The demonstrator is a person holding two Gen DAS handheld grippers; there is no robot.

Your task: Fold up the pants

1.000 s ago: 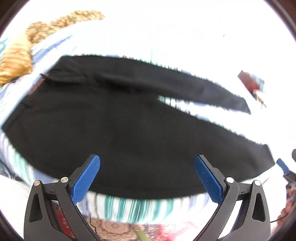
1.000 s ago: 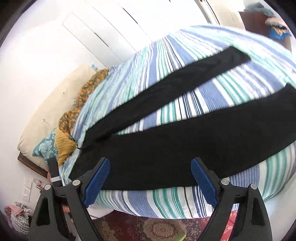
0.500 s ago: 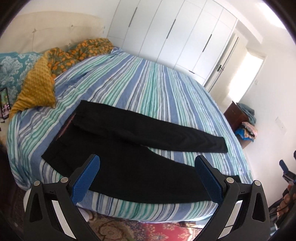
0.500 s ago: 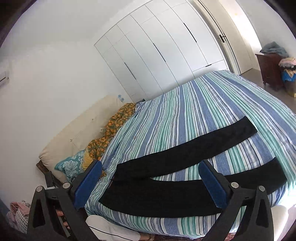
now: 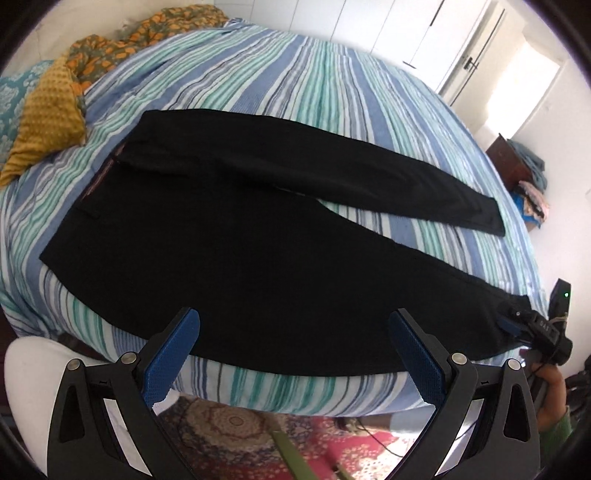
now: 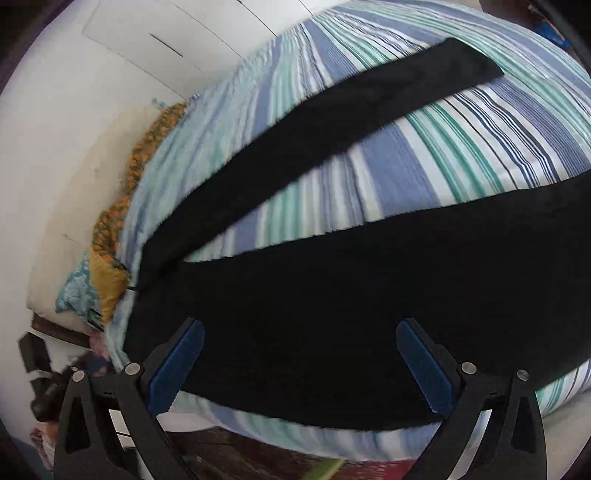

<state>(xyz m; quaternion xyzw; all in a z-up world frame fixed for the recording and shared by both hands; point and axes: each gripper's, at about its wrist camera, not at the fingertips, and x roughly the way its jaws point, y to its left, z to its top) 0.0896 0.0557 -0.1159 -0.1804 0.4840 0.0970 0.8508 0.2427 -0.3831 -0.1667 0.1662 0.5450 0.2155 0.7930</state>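
Observation:
Black pants (image 5: 229,236) lie flat on the striped bed (image 5: 295,74), waistband to the left, the two legs spread apart toward the right. My left gripper (image 5: 293,341) is open and empty, hovering over the near edge of the near leg. My right gripper (image 6: 301,354) is open and empty over the near leg of the pants (image 6: 351,295). The right gripper also shows in the left wrist view (image 5: 532,325) at the near leg's cuff end.
Yellow and orange patterned cushions (image 5: 48,110) lie at the bed's head on the left. A patterned red rug (image 5: 258,443) covers the floor below the bed edge. White wardrobe doors (image 5: 406,22) stand behind the bed. A dark nightstand with clothes (image 5: 517,166) is at the right.
Both grippers have dropped down and come in close to the pants at the bed's near edge. Both stay open.

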